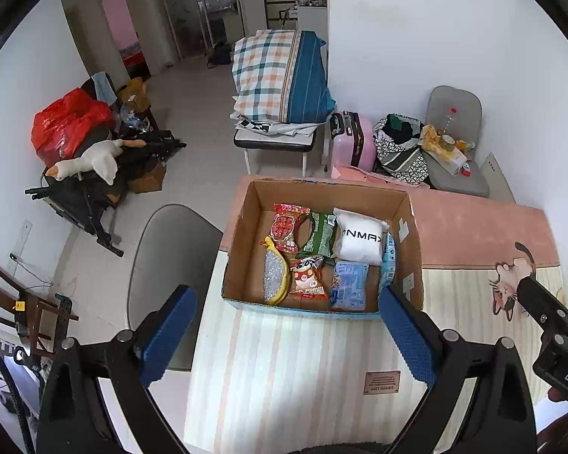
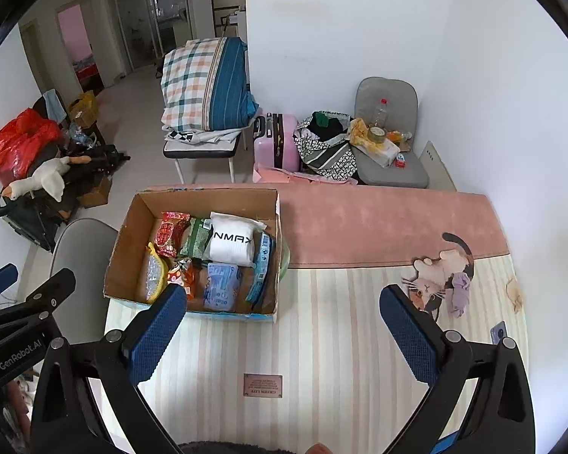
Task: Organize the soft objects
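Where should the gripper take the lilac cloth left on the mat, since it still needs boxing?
Pinch the bunched upper end of the lilac cloth from straight above with the right gripper: it lies limp and flat on the mat, offering no side edge.

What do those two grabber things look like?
Both the left gripper and the right gripper have black frames with silver bolts. Their jaws wear bumpy blue pads. White letters mark their black bodies; one reads "GenRobot.AI".
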The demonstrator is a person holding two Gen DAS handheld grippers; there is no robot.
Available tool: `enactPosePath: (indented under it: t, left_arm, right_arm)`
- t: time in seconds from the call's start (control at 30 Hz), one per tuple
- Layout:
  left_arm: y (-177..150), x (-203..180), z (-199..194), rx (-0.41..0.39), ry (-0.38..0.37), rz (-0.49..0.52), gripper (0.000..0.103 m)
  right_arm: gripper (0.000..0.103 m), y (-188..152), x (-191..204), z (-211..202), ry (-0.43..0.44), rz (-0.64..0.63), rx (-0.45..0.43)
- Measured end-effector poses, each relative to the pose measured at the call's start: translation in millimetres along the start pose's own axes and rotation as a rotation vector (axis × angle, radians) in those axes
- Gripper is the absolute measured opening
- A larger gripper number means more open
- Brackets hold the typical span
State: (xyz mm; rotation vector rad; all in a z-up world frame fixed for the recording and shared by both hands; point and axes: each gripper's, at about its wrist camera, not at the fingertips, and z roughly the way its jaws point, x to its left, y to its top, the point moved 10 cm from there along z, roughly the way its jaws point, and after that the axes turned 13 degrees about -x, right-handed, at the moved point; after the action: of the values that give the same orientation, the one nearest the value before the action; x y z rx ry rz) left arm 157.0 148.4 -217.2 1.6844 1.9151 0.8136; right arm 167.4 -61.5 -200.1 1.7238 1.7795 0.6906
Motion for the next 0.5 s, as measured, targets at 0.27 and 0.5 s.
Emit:
enactPosePath:
  t: [0.27, 0.5]
  left_arm:
    - [1.9, 1.5, 0.1, -0.005, 0.001, 0.0, 0.099]
    - [5.1, 1.8, 0.9, 0.003, -0.003, -0.001, 0.099]
  right_arm:
    - [0.103, -2.6, 0.9, 0.8, -0.001, -0.007, 0.003]
    - [0.103, -6.9, 2.6, 1.5, 0.004, -0.004, 0.008]
